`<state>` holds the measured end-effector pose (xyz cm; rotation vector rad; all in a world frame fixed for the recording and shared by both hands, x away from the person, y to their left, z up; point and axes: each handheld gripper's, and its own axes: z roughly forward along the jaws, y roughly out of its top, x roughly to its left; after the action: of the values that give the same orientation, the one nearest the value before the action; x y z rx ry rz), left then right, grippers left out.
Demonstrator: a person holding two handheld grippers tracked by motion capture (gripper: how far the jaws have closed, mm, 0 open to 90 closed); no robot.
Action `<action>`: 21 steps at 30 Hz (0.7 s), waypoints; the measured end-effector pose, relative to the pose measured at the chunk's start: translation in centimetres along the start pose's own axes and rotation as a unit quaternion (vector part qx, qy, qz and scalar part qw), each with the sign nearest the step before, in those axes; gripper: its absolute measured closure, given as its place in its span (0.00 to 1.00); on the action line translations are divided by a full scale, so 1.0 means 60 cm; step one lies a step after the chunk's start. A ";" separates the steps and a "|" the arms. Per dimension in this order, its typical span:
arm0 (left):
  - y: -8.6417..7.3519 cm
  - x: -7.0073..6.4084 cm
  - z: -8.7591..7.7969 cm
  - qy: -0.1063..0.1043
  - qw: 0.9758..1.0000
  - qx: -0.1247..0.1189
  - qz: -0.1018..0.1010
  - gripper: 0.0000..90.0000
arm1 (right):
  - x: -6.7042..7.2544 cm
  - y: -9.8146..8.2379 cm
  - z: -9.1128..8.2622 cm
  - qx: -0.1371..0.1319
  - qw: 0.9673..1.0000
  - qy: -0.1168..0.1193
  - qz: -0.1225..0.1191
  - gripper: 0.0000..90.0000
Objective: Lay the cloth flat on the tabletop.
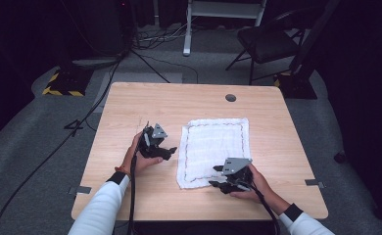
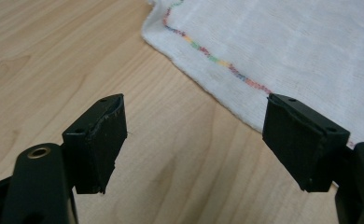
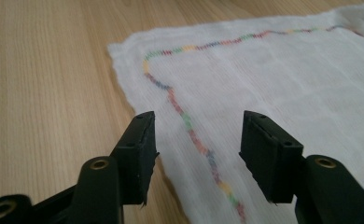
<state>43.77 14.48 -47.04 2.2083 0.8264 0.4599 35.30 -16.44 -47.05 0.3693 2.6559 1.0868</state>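
The fingers (image 3: pixel 138 154) of the right gripper (image 3: pixel 196 158) stand apart with nothing pinched between them; in the right gripper view they hang just over the near edge of a white cloth (image 3: pixel 273 79), and a line of multicoloured stitching (image 3: pixel 189 126) runs up between them before it bends along the far hem. The fingers (image 2: pixel 101 140) of the left gripper (image 2: pixel 194 144) also stand wide apart and grip nothing: in the left gripper view bare wood lies between them, and the cloth's (image 2: pixel 287 51) hemmed edge passes just behind the finger on that picture's right side. In the high view the right gripper (image 1: pixel 217 177) sits at the cloth's near right corner, held in the person's right hand (image 1: pixel 257 186), its grey three-cornered plate on top. The left gripper (image 1: pixel 172 152) is held in the left hand (image 1: pixel 140 159) just beside the cloth's left edge, pointing toward it. Both forearms wear white sleeves (image 1: pixel 103 205) and come in from the near edge of the desk (image 1: pixel 130 107). The cloth (image 1: pixel 216 142) lies flat, roughly in the middle of the desk and a little to the right. Beyond it a round grey cap (image 1: pixel 230 98) sits in the desk top near the far edge. Farther off, on the grey floor, stand a dark chair (image 1: pixel 267 44) and trailing black cables (image 1: pixel 145 54).
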 end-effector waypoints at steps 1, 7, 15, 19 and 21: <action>0.001 0.000 0.001 0.005 1.000 -0.002 0.003 0.26 | 0.003 0.006 0.006 0.000 1.000 0.004 -0.002 0.51; 0.014 0.012 0.015 0.007 1.000 0.003 -0.003 0.25 | 0.014 0.039 0.035 -0.010 1.000 0.019 -0.021 0.51; 0.044 0.030 0.046 0.003 1.000 0.001 -0.007 0.25 | 0.034 0.075 0.073 -0.013 0.999 0.040 -0.030 0.51; 0.063 0.036 0.070 0.006 1.000 0.002 -0.007 0.25 | 0.049 0.086 0.091 -0.010 0.998 0.055 -0.038 0.51; 0.069 0.037 0.080 0.006 1.000 0.005 -0.008 0.25 | 0.056 0.091 0.103 -0.005 0.997 0.056 -0.045 0.51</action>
<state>49.75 11.35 -47.07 2.2090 0.8526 0.4620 34.85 -7.59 -47.87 0.1905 2.7347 1.1234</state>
